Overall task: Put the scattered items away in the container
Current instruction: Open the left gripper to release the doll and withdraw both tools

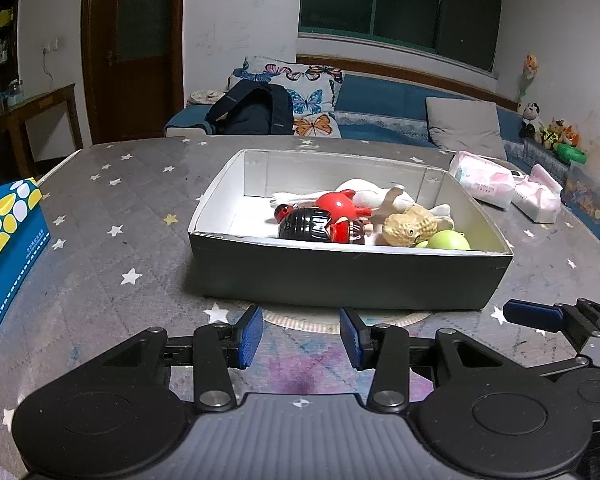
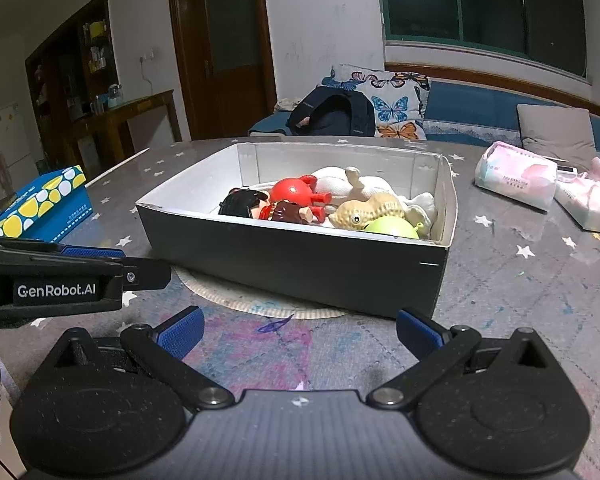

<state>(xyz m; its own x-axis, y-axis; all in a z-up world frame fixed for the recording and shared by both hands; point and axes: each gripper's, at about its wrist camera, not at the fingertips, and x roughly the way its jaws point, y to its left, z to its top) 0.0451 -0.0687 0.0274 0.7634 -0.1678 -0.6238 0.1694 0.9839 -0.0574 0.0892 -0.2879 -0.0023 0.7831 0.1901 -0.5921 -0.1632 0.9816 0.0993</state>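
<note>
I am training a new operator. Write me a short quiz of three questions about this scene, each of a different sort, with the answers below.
1. True or false: the left gripper is holding a toy.
2. Multiple choice: where does the green ball lie? A) on the table beside the box B) inside the box, next to the peanut-shaped toy C) on the blue tissue box
3. Fill in: under the box lies a paper ____.

Key
1. False: its jaws stand apart with nothing between them. The right gripper is empty too.
2. B
3. plate
</note>
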